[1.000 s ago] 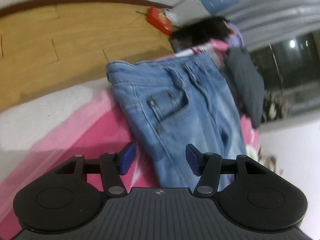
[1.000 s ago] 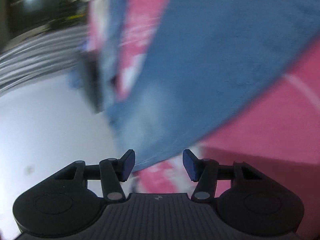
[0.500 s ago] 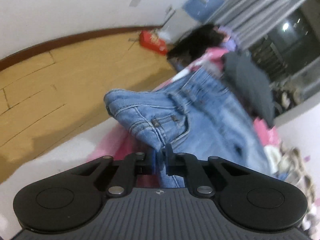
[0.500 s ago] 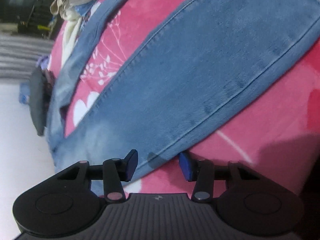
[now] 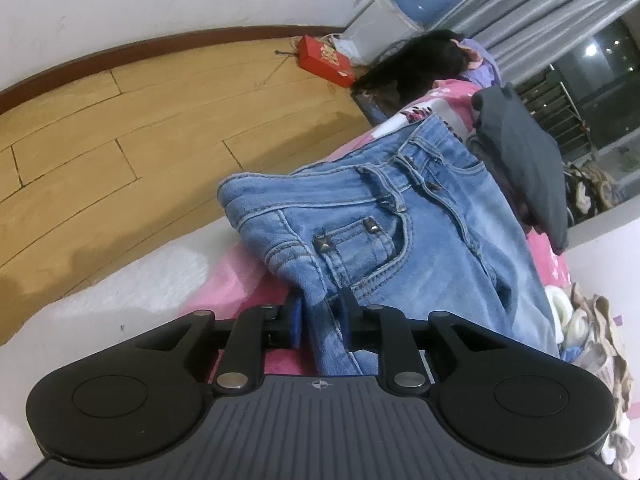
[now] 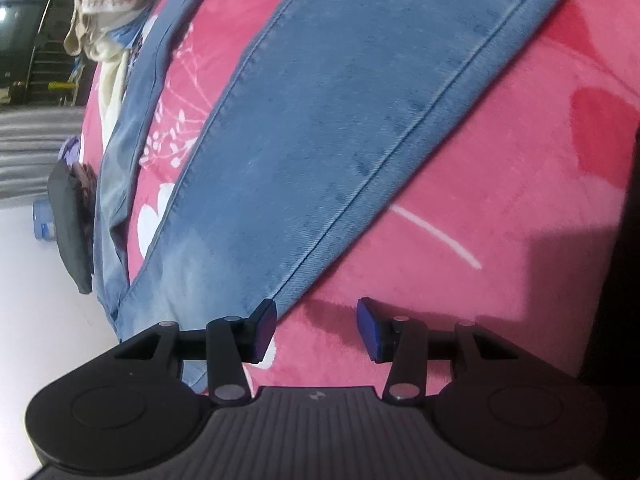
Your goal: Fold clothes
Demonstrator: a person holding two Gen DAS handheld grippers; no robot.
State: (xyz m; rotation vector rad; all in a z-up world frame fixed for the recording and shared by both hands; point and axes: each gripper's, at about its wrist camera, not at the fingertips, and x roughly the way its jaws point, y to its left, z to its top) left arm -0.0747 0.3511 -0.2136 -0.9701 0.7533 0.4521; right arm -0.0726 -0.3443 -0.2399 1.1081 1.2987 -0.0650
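1. Left gripper (image 5: 320,320): jaws have just been easing a little wider, yet both pads press a bunched fold of the jeans (image 5: 400,248) at the hip, beside the front pocket.
2. Right gripper (image 6: 316,326): jaws apart, empty; the leg's stitched side seam touches the left pad only, pink blanket (image 6: 480,184) fills the gap.
3. Leg's long axis runs diagonally ahead, away from the right jaws, so right hand is nearer the leg, left holds the waist.
4. Beyond the left jaws: grey garment (image 5: 524,160), wood floor (image 5: 120,128), red box (image 5: 326,60), curtains.
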